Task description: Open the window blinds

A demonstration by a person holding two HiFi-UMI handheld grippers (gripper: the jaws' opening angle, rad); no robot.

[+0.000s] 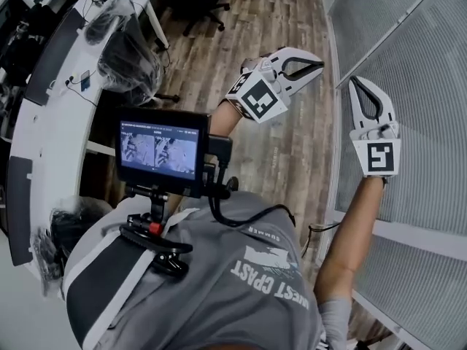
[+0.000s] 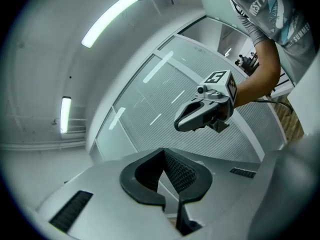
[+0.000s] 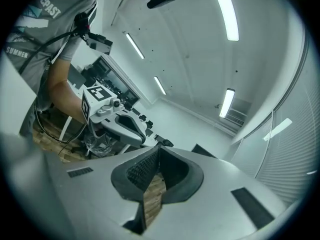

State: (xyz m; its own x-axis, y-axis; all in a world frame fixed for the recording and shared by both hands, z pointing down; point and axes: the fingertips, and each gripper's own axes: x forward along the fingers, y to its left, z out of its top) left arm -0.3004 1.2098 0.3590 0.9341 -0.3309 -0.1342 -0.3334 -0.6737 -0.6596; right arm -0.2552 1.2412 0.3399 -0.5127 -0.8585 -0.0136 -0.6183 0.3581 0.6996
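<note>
While left gripper [image 1: 318, 64] and right gripper [image 1: 356, 83] are hovering closed and empty, blinds [image 1: 427, 64] are hanging ahead of left jaws, beside right

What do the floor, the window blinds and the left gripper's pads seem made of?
Floor: wood or wood-look planks, matte; grain and seams show.
Window blinds: thin pale slats, perhaps metal or plastic; material unclear.
Left gripper pads: dark, probably rubbery plastic, with a dotted grip texture.

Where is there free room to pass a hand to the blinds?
Free: the bare floor strip between desk and blinds. Crowded: the desk, with bags beside it, and the chairs beyond.
</note>
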